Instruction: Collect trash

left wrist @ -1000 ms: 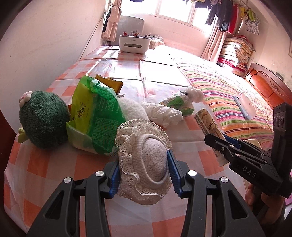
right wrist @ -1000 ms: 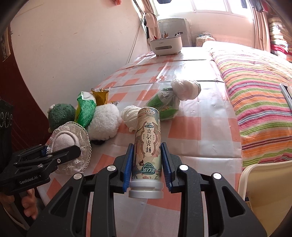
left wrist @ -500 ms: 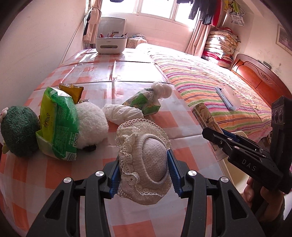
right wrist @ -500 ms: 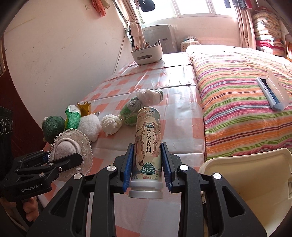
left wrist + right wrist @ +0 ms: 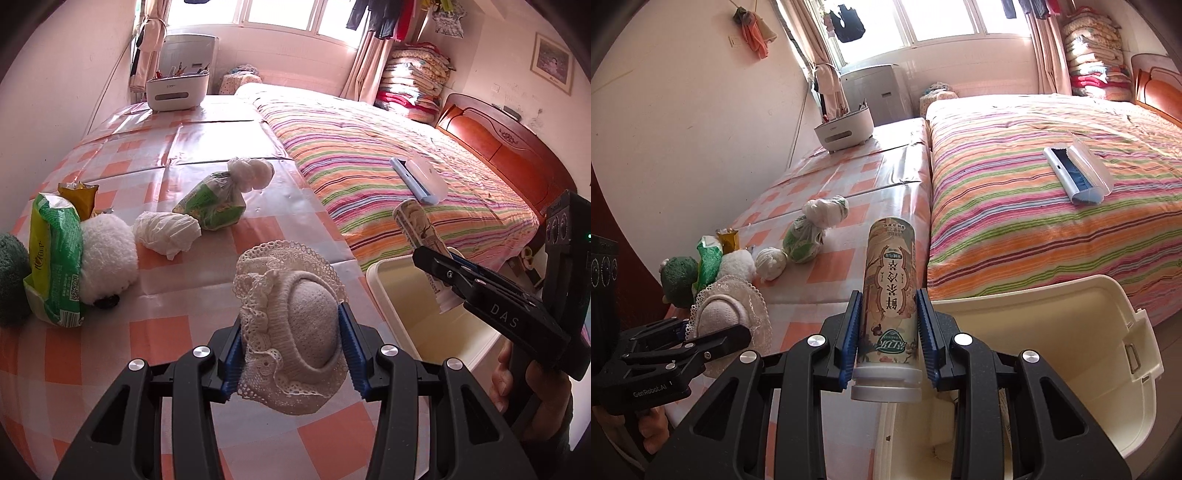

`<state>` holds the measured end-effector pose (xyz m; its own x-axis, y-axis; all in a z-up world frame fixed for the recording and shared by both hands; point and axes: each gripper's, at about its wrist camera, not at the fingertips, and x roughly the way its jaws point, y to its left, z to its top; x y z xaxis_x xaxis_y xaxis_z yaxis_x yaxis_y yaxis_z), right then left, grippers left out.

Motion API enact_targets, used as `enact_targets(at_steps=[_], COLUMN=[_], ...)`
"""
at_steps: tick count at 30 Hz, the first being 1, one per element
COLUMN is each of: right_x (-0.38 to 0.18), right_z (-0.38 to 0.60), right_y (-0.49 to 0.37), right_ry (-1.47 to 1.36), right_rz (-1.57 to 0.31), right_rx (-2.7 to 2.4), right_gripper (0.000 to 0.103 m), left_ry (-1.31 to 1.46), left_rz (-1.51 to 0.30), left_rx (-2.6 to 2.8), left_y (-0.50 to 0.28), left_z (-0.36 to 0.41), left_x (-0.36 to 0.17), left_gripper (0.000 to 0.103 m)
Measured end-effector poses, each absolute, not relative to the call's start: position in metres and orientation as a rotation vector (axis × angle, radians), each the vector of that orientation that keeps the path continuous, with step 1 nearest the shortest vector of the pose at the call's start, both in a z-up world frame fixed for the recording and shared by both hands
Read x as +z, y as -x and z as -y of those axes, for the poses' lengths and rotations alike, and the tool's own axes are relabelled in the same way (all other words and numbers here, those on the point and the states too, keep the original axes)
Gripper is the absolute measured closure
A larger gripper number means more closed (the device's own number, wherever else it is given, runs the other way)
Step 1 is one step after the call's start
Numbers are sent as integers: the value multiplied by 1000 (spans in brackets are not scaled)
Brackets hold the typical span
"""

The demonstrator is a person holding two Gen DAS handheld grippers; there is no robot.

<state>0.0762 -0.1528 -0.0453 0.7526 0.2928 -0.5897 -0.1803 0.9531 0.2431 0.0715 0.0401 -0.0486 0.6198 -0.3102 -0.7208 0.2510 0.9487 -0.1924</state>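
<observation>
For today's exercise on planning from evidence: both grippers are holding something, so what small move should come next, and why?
Probably lower the right gripper further over the cream bin and open it: its tea bottle is clamped just above the bin's open mouth. The left gripper holds a lace hat over the table.

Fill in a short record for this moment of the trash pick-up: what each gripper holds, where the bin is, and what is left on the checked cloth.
left gripper: jaws shut on the lace hat
right gripper: jaws shut on the tea bottle, cap end toward the camera
bin: cream, open, beside the bed, under the right gripper
checked cloth: green snack bag, white plush, wadded tissue, tied green bag
striped bedspread: lint brush
</observation>
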Motion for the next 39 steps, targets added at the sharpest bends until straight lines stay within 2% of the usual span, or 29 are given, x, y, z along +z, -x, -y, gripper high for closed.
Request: enact_targets(at_steps=[23, 25, 28, 39], right_x=[-52, -53, -54, -51], right_z=[228, 233, 240, 248], right_y=[-45, -43, -40, -35], right_ry=[-300, -316, -341, -380], right_rz=[-627, -621, -607, -572], right_rx=[98, 85, 70, 50], right_gripper=[72, 71, 61, 55], left_ry=[69, 68, 68, 73], left_rz=[-845, -846, -848, -848], left_rx=[-524, -530, -534, -572], left_y=[-55, -55, -56, -55], left_z=[37, 40, 43, 59], left_x=[-39, -39, -40, -43], left_gripper=[58, 58, 58, 57])
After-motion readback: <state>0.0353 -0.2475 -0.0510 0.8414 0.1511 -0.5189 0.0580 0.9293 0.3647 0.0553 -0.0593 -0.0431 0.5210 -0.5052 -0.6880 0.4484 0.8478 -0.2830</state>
